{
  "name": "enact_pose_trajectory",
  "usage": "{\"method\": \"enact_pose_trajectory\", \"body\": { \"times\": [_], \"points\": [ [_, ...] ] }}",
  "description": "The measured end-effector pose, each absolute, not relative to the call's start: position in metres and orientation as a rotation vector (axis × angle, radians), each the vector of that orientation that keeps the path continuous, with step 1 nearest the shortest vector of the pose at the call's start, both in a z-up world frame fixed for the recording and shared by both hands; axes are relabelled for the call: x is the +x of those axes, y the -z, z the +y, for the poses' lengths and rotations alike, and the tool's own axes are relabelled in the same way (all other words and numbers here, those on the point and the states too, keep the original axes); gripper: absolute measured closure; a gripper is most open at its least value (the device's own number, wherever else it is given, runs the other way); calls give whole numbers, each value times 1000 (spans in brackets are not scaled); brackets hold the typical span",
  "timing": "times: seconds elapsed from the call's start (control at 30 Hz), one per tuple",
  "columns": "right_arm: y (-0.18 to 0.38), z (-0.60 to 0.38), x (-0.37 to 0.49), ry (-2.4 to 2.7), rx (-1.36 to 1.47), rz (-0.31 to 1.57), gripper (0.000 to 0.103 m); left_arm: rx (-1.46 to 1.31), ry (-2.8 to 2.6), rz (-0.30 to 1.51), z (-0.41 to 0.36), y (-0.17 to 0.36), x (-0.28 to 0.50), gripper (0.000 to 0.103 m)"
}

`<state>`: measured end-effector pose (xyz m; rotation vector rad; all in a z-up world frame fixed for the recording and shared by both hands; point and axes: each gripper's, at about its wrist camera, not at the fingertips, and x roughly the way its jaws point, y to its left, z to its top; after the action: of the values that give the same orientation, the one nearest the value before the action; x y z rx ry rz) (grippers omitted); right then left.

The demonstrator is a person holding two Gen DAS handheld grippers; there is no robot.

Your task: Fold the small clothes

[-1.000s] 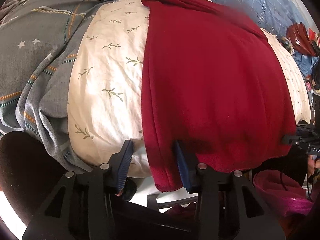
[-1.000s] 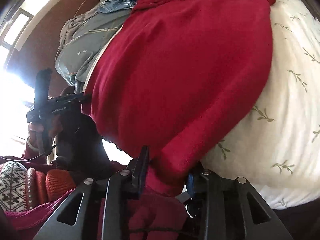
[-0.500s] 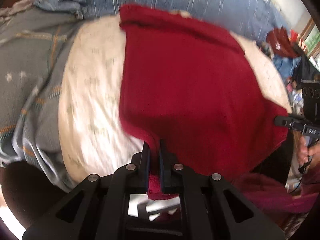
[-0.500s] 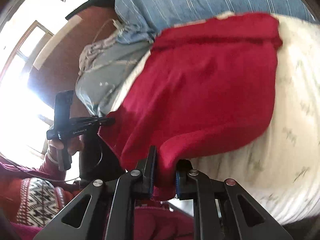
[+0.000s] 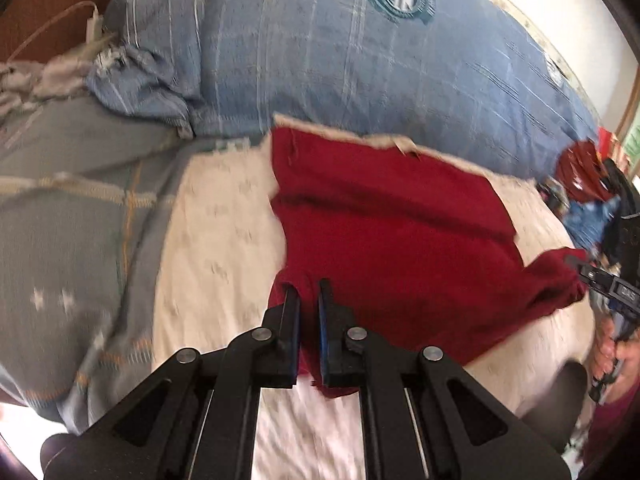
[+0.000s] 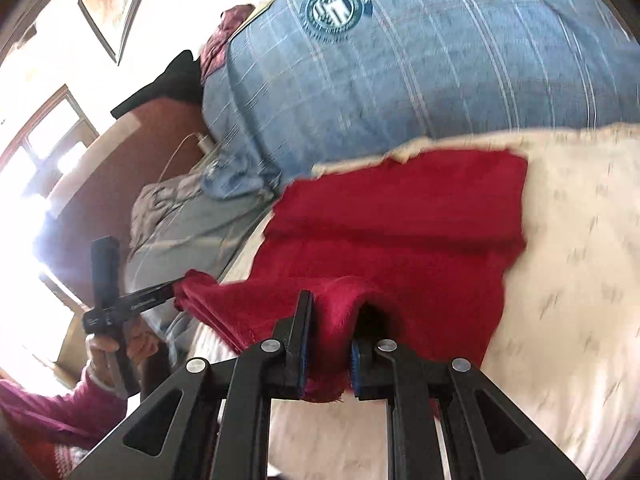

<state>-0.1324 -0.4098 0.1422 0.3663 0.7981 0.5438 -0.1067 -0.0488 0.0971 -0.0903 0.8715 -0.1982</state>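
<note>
So both grippers have a near corner of the red garment [image 5: 384, 248] each. The left gripper [image 5: 308, 300] has its jaws nearly together with a fold of red hem pinched between them, and the right gripper [image 6: 332, 320] is doing the same, jaws clamped on a thicker bunch of the cloth at the opposite corner. You can see each one from the other's camera too, out at the edge of the cloth, with the hem stretched between them.

Why hold it like that? My guess is a corner in each gripper keeps the near hem taut and level, so the edge can be carried over toward the far edge without one side sagging or twisting. Looks like the fold is partway through.

The garment sits on the cream leaf-print sheet [image 5: 224, 240] of the bed, with the far part lying flat and the near edge lifted off the sheet. Behind it is a big blue plaid pillow [image 5: 340, 60], and a grey blanket [image 5: 72, 200] is bunched off to the left.

Orientation: the long axis seems to run away from the cameras, near hem to far edge by the pillow, and the fold crease would lie across that. Frames are pretty motion-blurred, so I can't tell which end is the neck or waist.
</note>
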Motion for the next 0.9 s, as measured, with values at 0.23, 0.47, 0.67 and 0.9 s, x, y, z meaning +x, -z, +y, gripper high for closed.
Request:
{"method": "enact_pose_trajectory", "body": {
  "times": [0.23,0.47,0.67,0.9],
  "points": [
    [-149,-407,-78,-444,276,756,89,-70,173,831,-63,-104,-44,98],
    [-136,-418,-20,-376,316,771,89,-57,146,813,-76,-106,11,98],
    [-111,-432,29,-321,365,809,89,-34,126,854,-91,-90,65,98],
    [-77,-449,60,-305,506,898,85,-44,118,908,-97,-64,100,96]
  ]
}}
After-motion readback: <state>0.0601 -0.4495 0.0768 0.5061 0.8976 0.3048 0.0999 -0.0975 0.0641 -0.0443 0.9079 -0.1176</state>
